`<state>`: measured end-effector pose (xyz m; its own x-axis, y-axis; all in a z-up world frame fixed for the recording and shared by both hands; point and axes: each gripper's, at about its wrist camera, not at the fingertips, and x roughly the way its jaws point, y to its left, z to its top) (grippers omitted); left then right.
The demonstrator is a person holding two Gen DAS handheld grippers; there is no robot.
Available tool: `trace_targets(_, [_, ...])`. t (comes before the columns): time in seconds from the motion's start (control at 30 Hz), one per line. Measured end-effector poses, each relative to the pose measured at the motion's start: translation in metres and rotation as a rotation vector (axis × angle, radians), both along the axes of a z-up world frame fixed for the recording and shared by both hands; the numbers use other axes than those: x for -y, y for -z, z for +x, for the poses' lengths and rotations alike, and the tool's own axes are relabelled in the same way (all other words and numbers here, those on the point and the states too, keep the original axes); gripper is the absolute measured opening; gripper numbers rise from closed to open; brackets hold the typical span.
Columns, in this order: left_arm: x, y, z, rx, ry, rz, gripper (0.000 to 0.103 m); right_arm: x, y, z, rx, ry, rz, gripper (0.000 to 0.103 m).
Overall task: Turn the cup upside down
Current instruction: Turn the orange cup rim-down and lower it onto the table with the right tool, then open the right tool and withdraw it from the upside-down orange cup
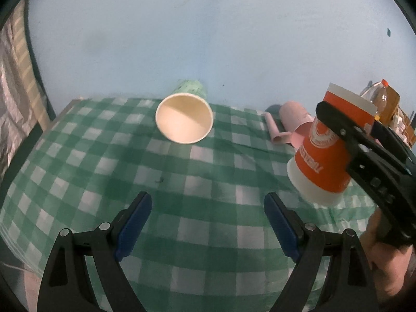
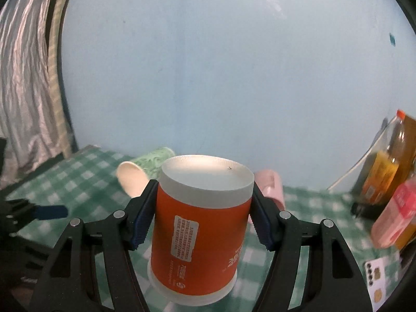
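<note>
My right gripper (image 2: 204, 213) is shut on an orange and white paper cup (image 2: 200, 228), held upside down with its flat base up and its rim just above the checked cloth. The cup (image 1: 327, 143) also shows in the left wrist view, tilted, in the right gripper (image 1: 345, 135). My left gripper (image 1: 208, 223) is open and empty over the green checked tablecloth (image 1: 182, 182). A green patterned cup (image 1: 184, 119) lies on its side near the wall, mouth facing me; it also shows in the right wrist view (image 2: 145, 171).
A pink cup (image 1: 293, 117) lies on its side at the back right, also seen behind the orange cup (image 2: 270, 184). Bottles (image 2: 387, 166) and a pink carton (image 2: 392, 218) stand at the right. A curtain (image 2: 23, 78) hangs at the left. A pale blue wall is behind the table.
</note>
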<state>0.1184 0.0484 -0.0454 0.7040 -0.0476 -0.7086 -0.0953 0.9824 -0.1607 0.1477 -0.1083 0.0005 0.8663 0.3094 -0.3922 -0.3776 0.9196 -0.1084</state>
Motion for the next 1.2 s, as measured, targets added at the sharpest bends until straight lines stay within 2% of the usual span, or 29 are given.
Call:
trace_targets(0.1, [-0.001, 0.007, 0.001, -0.009, -0.004, -0.003, 0.089, -0.009, 0.009, 0.006, 0.020, 0.019, -0.053, 0.068])
trace_targets(0.3, [0.002, 0.018, 0.005, -0.031, 0.003, -0.005, 0.089, -0.017, 0.025, 0.018, -0.051, 0.026, -0.077, 0.068])
trace_targets(0.53, [0.002, 0.022, 0.004, -0.034, 0.002, -0.007, 0.089, -0.015, 0.039, 0.017, -0.086, 0.023, -0.091, 0.068])
trace_targets(1.0, [0.005, 0.016, -0.010, 0.003, 0.003, -0.014, 0.089, 0.008, 0.040, -0.001, -0.125, 0.024, 0.018, 0.068])
trace_targets(1.07, [0.006, 0.011, -0.016, 0.026, 0.002, -0.013, 0.089, 0.013, 0.034, -0.006, -0.120, 0.023, 0.041, 0.070])
trace_targets(1.2, [0.010, -0.003, -0.034, 0.088, 0.001, -0.013, 0.090, 0.024, 0.018, -0.023, -0.086, 0.012, 0.079, 0.084])
